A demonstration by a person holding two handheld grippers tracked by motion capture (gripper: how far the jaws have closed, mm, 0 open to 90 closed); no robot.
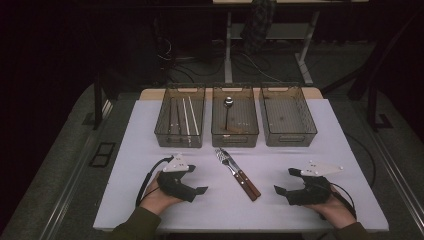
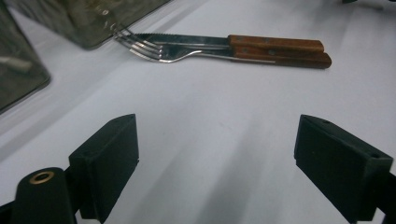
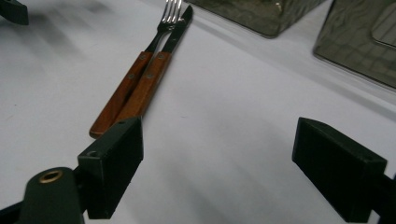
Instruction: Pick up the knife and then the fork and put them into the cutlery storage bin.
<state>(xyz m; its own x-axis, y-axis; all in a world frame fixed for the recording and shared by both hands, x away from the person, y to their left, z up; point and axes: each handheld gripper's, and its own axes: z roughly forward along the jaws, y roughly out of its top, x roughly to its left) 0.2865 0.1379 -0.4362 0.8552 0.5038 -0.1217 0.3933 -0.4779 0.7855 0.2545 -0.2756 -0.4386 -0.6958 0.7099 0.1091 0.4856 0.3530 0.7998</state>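
Now, fork [image 1: 227,163] and knife [image 1: 240,172] lie touching, side by side, mid-counter [image 1: 280,210], between the two claws, just in front of the bins [image 1: 235,137]. Their long axis runs diagonally, wooden handles angled toward the right claw [image 1: 280,191], which looks slightly nearer them. Left claw [image 1: 200,190] and right both gape wide, empty, facing inward.

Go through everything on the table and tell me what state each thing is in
Left gripper: open, empty.
Right gripper: open, empty.
Fork: flat on table beside knife.
Knife: flat on table.
Left bin: holds chopsticks.
Middle bin: holds spoon.
Right bin: empty.
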